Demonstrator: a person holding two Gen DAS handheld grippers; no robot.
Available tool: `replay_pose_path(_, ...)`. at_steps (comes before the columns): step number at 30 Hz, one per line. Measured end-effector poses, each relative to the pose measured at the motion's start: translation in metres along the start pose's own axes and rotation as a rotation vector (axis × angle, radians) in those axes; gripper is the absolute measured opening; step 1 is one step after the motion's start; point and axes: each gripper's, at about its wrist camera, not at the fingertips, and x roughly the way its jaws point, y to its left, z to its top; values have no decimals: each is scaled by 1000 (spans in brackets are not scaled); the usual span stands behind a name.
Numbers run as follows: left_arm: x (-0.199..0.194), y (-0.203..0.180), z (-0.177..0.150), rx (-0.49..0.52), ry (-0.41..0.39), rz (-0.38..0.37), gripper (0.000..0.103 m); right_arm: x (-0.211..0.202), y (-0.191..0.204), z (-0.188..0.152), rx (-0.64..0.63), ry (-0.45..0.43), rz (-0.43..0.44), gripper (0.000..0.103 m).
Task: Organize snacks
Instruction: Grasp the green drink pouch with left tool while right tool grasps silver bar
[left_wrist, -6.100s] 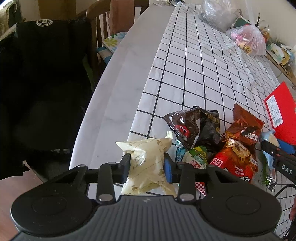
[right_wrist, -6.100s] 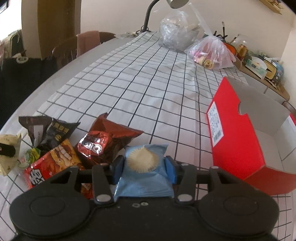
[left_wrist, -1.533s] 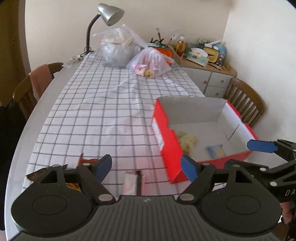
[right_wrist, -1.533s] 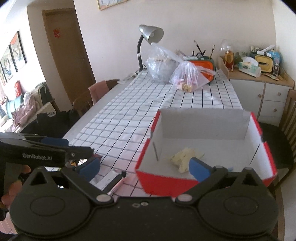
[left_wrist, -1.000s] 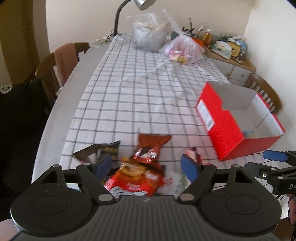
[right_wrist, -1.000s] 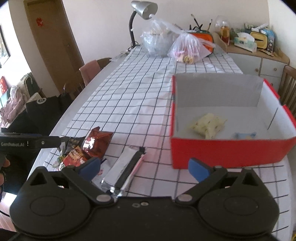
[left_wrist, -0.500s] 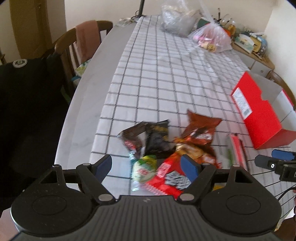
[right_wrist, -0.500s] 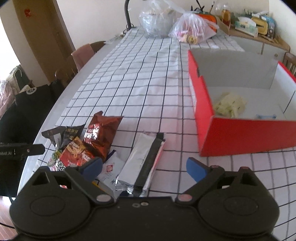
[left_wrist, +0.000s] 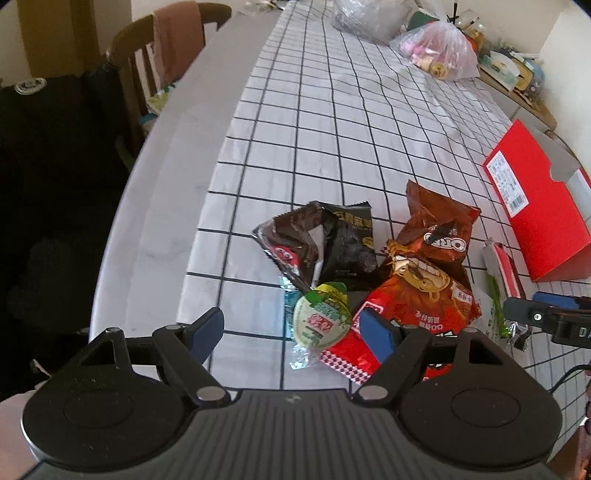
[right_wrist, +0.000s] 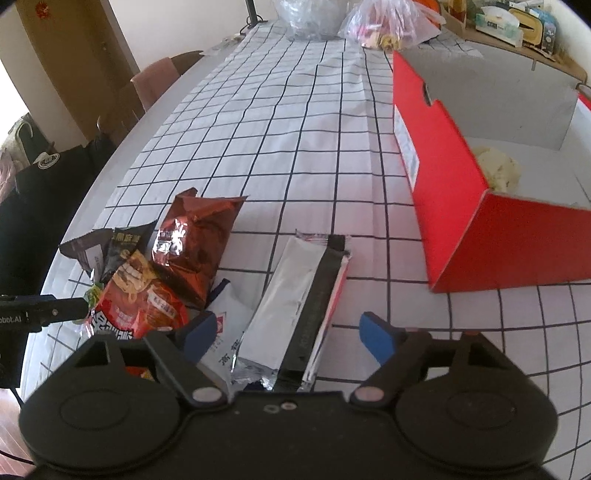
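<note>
A pile of snack packets lies on the checked tablecloth. My left gripper (left_wrist: 291, 330) is open, just above a round green-lidded jelly cup (left_wrist: 320, 316), with a dark brown packet (left_wrist: 317, 242), an Oreo bag (left_wrist: 439, 236) and a red noodle bag (left_wrist: 417, 299) beyond. My right gripper (right_wrist: 286, 334) is open over a long silver and black packet (right_wrist: 299, 306). The red box (right_wrist: 454, 192) stands to the right and holds a pale yellow packet (right_wrist: 498, 168).
Clear plastic bags (left_wrist: 439, 51) of goods sit at the table's far end. A wooden chair (left_wrist: 162, 55) stands at the left edge. A small white sachet (right_wrist: 229, 325) lies beside the silver packet. A cluttered sideboard (right_wrist: 517, 22) is at the back right.
Both grippers, earlier shut on a yellow and a blue packet, left them in the red box and swung back, open, down toward the snack pile.
</note>
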Motion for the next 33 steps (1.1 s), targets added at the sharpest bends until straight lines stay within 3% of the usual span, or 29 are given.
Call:
replay_pose_path(8, 17, 0, 11, -22, 34, -50, 70, 9, 3, 7, -1, 14, 9, 75)
replay_pose_path(17, 17, 1, 11, -39, 47, -47, 60, 16, 3, 8, 14, 35, 8, 65)
replay_pose_path(22, 4, -8, 7, 16, 20, -42, 57, 18, 2, 6, 19, 42, 7, 60)
replay_pose_path(24, 7, -12, 6, 36, 30, -38, 50, 17, 2, 6, 21, 42, 13, 57)
replay_pose_path(27, 8, -13, 5, 34, 31, -46, 47, 15, 2, 5, 21, 38, 20, 52)
replay_pose_path(29, 8, -13, 4, 38, 32, -48, 38, 14, 1, 4, 26, 33, 23, 50)
replay_pose_path(33, 9, -15, 2, 50, 29, -41, 33, 10, 0, 1, 30, 20, 26, 44)
